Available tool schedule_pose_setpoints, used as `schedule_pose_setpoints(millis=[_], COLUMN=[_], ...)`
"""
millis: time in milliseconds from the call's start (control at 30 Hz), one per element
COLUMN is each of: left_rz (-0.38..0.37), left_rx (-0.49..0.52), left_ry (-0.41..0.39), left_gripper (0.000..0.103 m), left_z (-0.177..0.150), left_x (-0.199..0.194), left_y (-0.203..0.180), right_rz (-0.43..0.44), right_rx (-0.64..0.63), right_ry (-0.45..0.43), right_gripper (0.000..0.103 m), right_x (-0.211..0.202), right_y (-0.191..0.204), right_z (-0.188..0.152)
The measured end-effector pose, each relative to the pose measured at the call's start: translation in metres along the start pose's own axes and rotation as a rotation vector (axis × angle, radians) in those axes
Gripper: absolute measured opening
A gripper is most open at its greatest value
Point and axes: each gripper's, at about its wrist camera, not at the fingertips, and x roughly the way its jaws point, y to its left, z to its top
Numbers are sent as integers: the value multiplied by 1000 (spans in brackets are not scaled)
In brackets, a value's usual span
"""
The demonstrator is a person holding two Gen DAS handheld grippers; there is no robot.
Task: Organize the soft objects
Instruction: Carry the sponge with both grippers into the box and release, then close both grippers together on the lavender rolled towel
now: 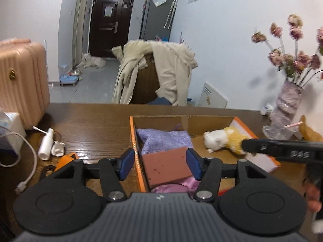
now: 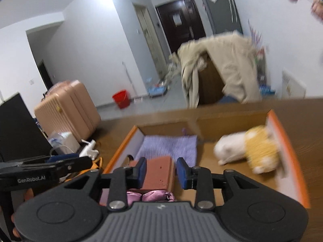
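Note:
An orange-edged cardboard box [image 1: 134, 137] [image 2: 119, 151] lies open on the wooden table. Inside it are a lilac knitted cloth [image 1: 165, 141] [image 2: 169, 147], a reddish-brown sponge block [image 1: 165, 167] [image 2: 159, 168] and a pink satin piece [image 1: 181, 185] [image 2: 149, 196]. A white and yellow plush toy [image 1: 224, 139] [image 2: 248, 149] lies in the box's right half. My left gripper [image 1: 160, 162] hovers open over the box's left wall, the sponge below its pads. My right gripper [image 2: 161, 171] is open above the sponge, holding nothing; it shows as a black arm in the left wrist view.
Left of the box lie a white spray bottle [image 1: 45, 145], a white cable [image 1: 30, 161] and an orange object. A vase of dried flowers [image 1: 286, 104] stands at the right. Beyond the table are a pink suitcase [image 1: 22, 76], a coat-draped chair [image 1: 157, 70] and a red bucket [image 2: 121, 98].

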Motion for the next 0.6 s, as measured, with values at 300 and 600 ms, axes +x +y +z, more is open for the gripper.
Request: schedule_pose_setpoints(millis=[300,600], left_rz=[-65,-95], left_rx=[75,85], left_ry=[-26,-58], left_gripper=[71,74], left_z=[-35,-78], left_x=[-105,-161], left_y=[-35,-54], right_rz=[-144,-192], right_rx=[-118,-145], right_ry=[-133,-184], right_gripper=[52,59], right_x=[-167,-239], right_y=[1,14], right_z=[-39,-96])
